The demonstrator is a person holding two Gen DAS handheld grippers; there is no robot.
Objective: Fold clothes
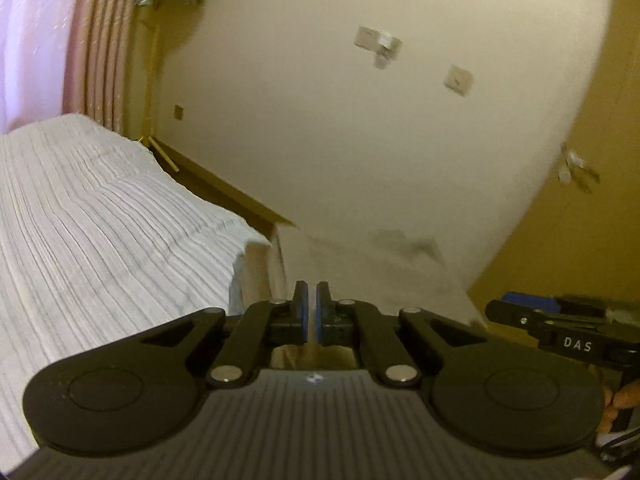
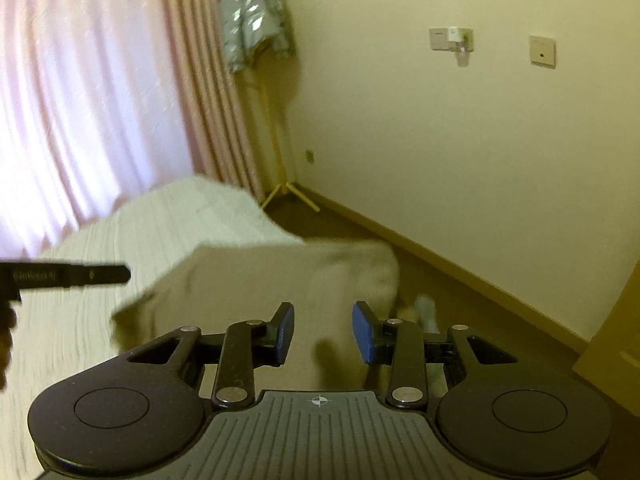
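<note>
The left gripper is closed with nothing visibly between its pads. The right gripper stands half apart, empty. The blurred cream garment drapes over the bed corner. Grasp an edge squarely; avoid bunching.

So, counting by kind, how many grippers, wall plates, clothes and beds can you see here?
Grippers: 2, left gripper, right gripper
Wall plates: 3
Clothes: 2, silver jacket, beige garment
Bed: 1
Total: 8
</note>
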